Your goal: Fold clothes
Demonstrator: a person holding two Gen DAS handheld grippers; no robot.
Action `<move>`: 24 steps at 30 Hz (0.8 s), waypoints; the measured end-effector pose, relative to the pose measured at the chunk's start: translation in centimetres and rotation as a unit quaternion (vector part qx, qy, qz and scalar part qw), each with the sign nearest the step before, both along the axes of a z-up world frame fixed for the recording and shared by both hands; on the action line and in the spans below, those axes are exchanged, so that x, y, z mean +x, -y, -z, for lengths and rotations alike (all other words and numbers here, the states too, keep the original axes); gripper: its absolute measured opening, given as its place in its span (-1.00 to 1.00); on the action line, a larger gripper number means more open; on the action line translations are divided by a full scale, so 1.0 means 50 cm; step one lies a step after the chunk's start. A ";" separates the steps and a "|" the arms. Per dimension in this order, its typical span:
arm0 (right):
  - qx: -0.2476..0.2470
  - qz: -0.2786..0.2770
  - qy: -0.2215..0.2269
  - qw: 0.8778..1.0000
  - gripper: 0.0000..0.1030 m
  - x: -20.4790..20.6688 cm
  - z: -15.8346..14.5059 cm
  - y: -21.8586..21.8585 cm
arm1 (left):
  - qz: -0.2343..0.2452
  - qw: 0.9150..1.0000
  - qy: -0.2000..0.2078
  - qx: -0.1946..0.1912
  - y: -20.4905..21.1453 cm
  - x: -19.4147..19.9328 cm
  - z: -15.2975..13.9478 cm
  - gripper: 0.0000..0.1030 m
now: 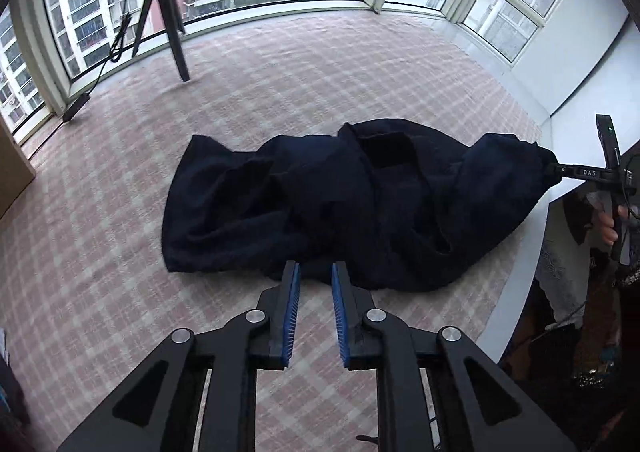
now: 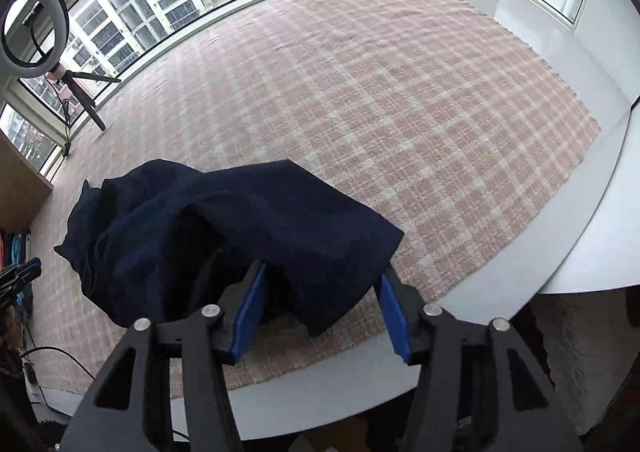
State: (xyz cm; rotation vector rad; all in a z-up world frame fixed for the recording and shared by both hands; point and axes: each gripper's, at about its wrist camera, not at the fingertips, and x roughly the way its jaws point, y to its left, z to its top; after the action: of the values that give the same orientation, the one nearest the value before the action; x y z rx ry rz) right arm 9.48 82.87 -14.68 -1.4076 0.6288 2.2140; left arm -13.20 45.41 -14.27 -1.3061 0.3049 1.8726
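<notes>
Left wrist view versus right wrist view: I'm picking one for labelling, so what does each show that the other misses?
Only the left wrist view shows the left gripper, open, just short of the garment's near edge, and the right gripper from the side. Only the right wrist view shows the ring light and the right gripper, open, with a raised fold between its fingers. Both show the crumpled dark navy garment on the pink checked mat.

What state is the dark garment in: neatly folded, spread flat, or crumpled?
Crumpled: the dark garment lies bunched in uneven ridges on the checked cloth.
</notes>
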 end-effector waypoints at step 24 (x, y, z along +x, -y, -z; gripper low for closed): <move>-0.099 -0.173 -0.202 0.959 -0.76 -0.004 -0.232 0.291 | 0.008 0.994 -0.047 0.100 0.019 -0.057 -0.130 -0.84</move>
State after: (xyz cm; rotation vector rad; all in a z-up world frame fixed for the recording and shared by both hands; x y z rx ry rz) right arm 9.29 68.32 -3.08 -1.2356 0.8097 2.8279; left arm -16.05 44.45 -7.79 -1.0812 0.1701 1.9016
